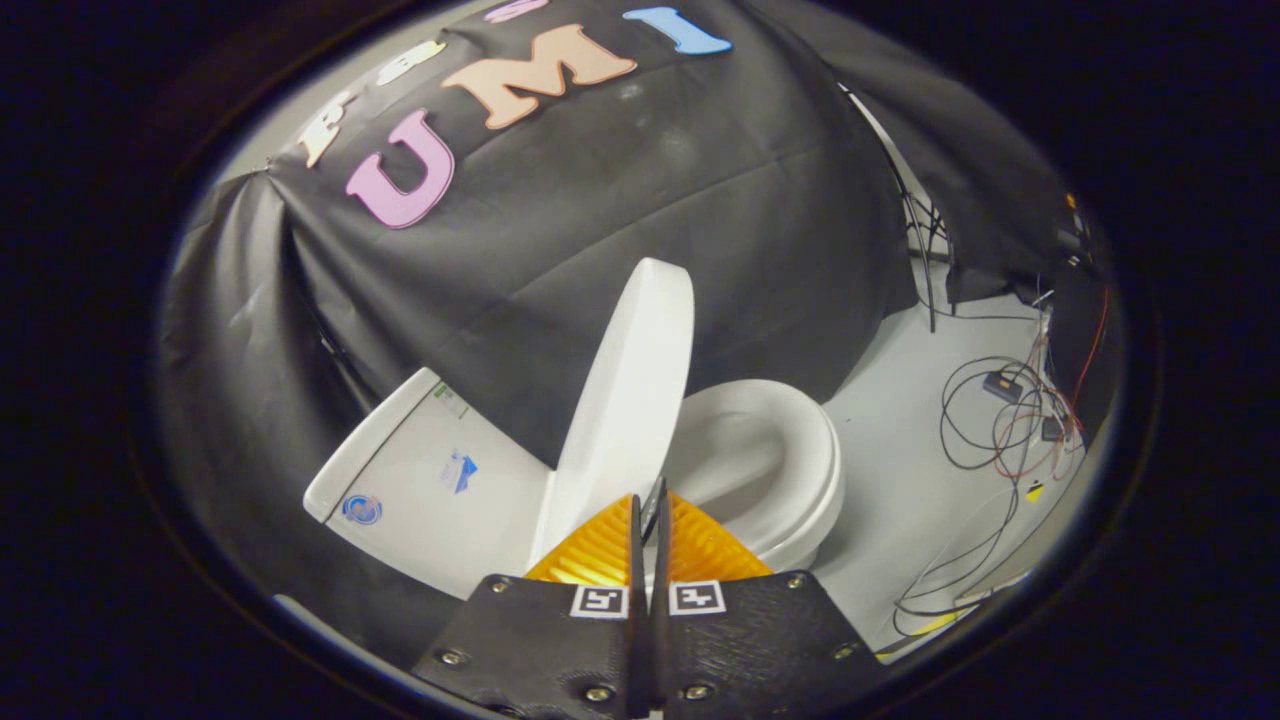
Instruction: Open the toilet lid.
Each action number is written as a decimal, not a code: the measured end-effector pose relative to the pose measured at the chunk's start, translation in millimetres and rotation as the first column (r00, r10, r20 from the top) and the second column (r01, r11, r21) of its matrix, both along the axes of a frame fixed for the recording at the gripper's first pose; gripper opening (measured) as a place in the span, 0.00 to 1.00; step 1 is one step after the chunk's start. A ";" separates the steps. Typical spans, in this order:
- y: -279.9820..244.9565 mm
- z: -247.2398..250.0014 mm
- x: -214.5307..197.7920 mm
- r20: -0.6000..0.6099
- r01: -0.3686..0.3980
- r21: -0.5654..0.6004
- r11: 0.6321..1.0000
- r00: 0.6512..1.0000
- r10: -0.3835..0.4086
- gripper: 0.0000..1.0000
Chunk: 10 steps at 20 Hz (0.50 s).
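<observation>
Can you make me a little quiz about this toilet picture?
1. True or false: the lid is lying flat on the seat.
2. What are the gripper fingers doing? A) spread wide apart B) closed together with the lid's edge at their tips C) dipping in the bowl
3. What lies on the floor beyond the toilet?

Key:
1. False, the lid is lifted and stands nearly upright.
2. B, though whether they really pinch the lid is hard to tell.
3. Tangled cables.
</observation>
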State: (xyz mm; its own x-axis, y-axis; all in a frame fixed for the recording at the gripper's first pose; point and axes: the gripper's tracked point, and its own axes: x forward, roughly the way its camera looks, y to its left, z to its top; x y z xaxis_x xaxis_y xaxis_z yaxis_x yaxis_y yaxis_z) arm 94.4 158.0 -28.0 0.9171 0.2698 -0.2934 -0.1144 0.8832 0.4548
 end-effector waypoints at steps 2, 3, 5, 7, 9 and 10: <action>3.6 5.6 -1.2 0.012 -0.004 -0.023 1.000 1.000 0.004 0.01; 6.1 9.6 -2.0 0.021 -0.006 -0.036 0.999 1.000 0.006 0.01; 10.7 14.4 -2.9 0.039 -0.010 -0.072 0.997 0.999 0.013 0.01; 14.2 18.3 -4.2 0.055 -0.013 -0.099 0.995 0.998 0.019 0.01; 21.1 23.5 -5.7 0.075 -0.019 -0.100 0.995 0.997 0.027 0.00; 23.5 26.4 -6.2 0.085 -0.023 -0.100 0.995 0.996 0.031 0.01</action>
State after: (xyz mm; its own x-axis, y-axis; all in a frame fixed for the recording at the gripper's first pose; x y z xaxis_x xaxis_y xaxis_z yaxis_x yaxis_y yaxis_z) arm 88.2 181.5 -1.7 0.9329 0.2682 -0.2402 -0.1736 0.9195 0.3527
